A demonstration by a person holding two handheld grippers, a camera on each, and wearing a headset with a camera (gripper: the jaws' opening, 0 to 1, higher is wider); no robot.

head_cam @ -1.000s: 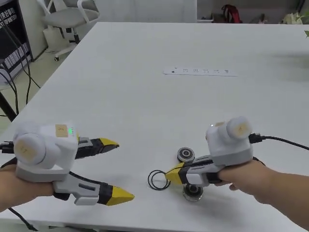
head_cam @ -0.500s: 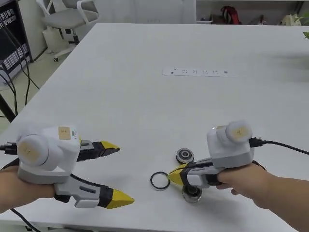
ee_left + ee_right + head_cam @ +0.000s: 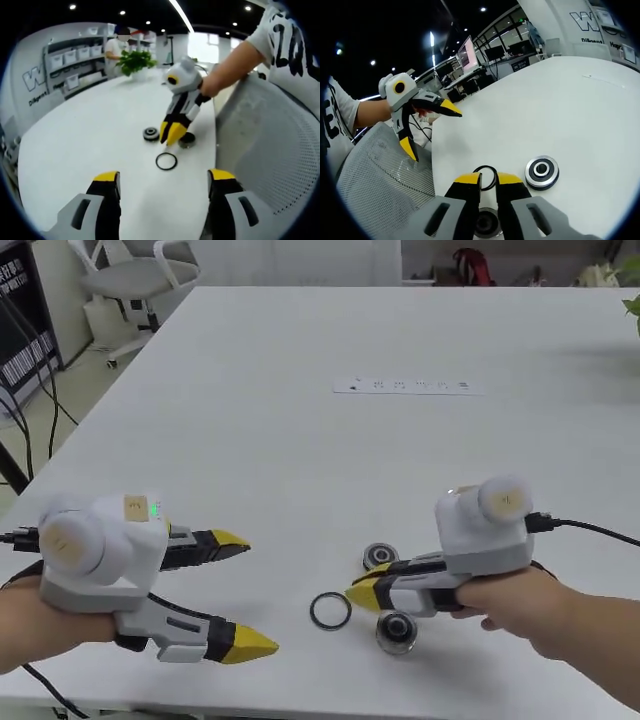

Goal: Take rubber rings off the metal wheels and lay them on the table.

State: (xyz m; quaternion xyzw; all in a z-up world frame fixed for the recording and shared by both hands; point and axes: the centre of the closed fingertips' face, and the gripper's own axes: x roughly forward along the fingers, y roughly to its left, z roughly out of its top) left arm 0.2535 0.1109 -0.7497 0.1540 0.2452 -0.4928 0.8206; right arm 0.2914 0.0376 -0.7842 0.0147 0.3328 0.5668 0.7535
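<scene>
A black rubber ring lies flat on the white surface close to its near edge, free of both wheels. The right gripper hovers just beside it, fingers drawn almost together on nothing — one metal wheel beyond them, a second wheel beneath them. The left gripper hangs well apart toward the left edge — fingers spread wide, empty.

Matt tbl, blk rubber ring
</scene>
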